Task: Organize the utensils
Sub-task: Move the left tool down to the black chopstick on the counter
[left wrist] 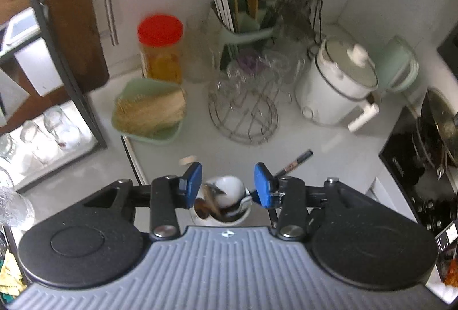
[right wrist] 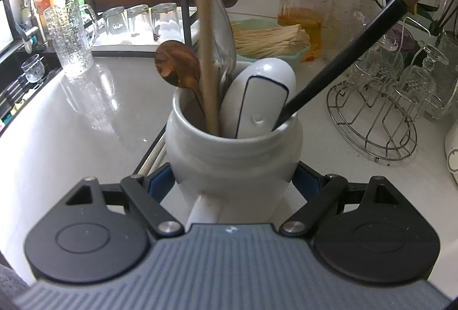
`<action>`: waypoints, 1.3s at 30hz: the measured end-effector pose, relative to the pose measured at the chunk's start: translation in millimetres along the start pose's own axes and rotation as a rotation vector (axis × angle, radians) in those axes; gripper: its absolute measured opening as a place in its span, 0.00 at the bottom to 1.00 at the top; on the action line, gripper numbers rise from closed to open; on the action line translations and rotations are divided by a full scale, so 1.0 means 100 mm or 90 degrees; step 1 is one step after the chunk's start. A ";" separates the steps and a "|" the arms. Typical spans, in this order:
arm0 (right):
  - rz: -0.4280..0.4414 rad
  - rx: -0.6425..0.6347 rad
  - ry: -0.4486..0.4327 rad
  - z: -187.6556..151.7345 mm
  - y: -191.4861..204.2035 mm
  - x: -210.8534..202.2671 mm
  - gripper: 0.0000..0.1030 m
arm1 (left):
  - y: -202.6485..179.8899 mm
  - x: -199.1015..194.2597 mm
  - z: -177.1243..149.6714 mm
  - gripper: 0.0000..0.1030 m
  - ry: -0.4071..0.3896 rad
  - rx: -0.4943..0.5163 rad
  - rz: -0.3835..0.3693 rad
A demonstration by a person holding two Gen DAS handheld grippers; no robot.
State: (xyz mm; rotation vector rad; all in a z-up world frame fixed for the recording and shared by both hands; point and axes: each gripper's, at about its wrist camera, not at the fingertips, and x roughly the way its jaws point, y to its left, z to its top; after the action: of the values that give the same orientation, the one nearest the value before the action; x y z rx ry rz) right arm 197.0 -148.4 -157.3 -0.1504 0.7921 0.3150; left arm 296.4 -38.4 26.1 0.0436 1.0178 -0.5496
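We are seeing white ceramic jar (right wrist: 233,155) bristling with utensils; right claw (right wrist: 233,184) clamping jar's base, left claw (left wrist: 228,185) hovering above jar, parted, gripping nothing.

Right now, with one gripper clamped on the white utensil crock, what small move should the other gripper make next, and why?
Probably lift the left gripper clear. It hangs open over the crock, nothing between its pads, and the black-handled utensil already stands inside. The right gripper steadies the crock.
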 end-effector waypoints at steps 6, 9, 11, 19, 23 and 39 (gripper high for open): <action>-0.009 0.007 -0.002 0.00 0.02 0.01 0.87 | 0.16 -0.19 -0.12 0.48 -0.060 -0.039 0.010; -0.012 0.011 -0.004 0.00 0.02 0.00 0.87 | 0.26 -0.24 -0.21 0.50 -0.079 -0.058 0.022; -0.014 0.013 -0.005 0.00 0.02 0.00 0.87 | 0.32 -0.25 -0.27 0.51 -0.088 -0.066 0.043; -0.018 0.018 -0.005 0.00 0.04 0.00 0.87 | 0.66 -0.11 -0.61 0.54 -0.110 -0.133 0.076; -0.019 0.021 -0.007 0.00 0.04 0.00 0.87 | 0.89 0.19 -0.84 0.54 -0.102 -0.181 0.057; -0.036 0.033 0.007 -0.02 -0.01 -0.05 0.87 | 1.21 1.34 -1.48 0.54 -0.011 -0.204 0.132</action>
State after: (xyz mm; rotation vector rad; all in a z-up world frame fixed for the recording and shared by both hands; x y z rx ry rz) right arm 192.3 -150.9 -155.4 -0.1262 0.8052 0.2402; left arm 287.9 52.3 -188.3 -0.1385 1.0594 -0.1936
